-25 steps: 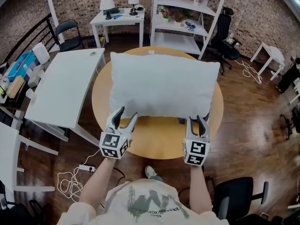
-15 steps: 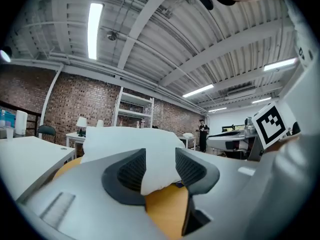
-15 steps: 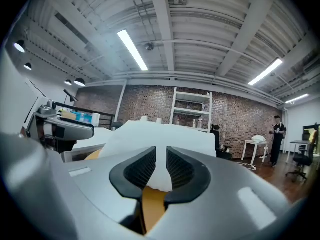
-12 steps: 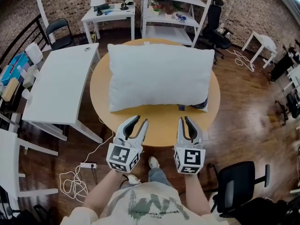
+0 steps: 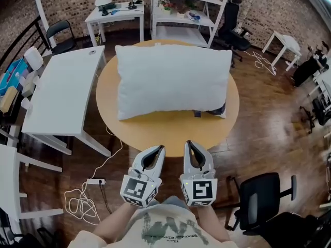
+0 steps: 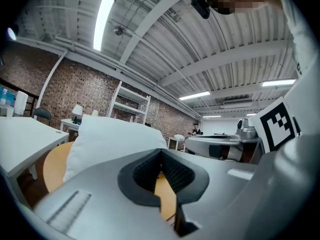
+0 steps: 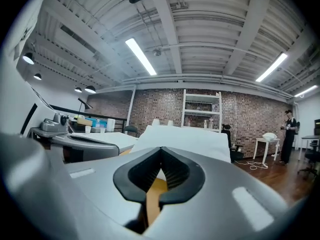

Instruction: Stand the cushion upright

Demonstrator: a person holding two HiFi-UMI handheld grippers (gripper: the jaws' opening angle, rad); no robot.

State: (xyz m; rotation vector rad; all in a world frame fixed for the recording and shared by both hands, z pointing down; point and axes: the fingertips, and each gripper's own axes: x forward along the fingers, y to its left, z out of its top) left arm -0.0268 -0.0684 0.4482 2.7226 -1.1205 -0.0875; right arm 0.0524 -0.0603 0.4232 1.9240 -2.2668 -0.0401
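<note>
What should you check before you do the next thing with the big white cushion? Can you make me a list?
1. Cushion standing up on the round table: ok, it looks upright from both gripper views.
2. Left gripper shut and empty: ok.
3. Right gripper shut and empty: ok.
4. Both grippers apart from the cushion: ok.
5. Cushion steady by itself: cannot tell.
6. Dark thing at its bottom right corner: cannot tell what it is.

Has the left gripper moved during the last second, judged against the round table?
Yes. The left gripper has drawn back from the near edge of the cushion toward the person, and is now outside the near rim of the round table.
</note>
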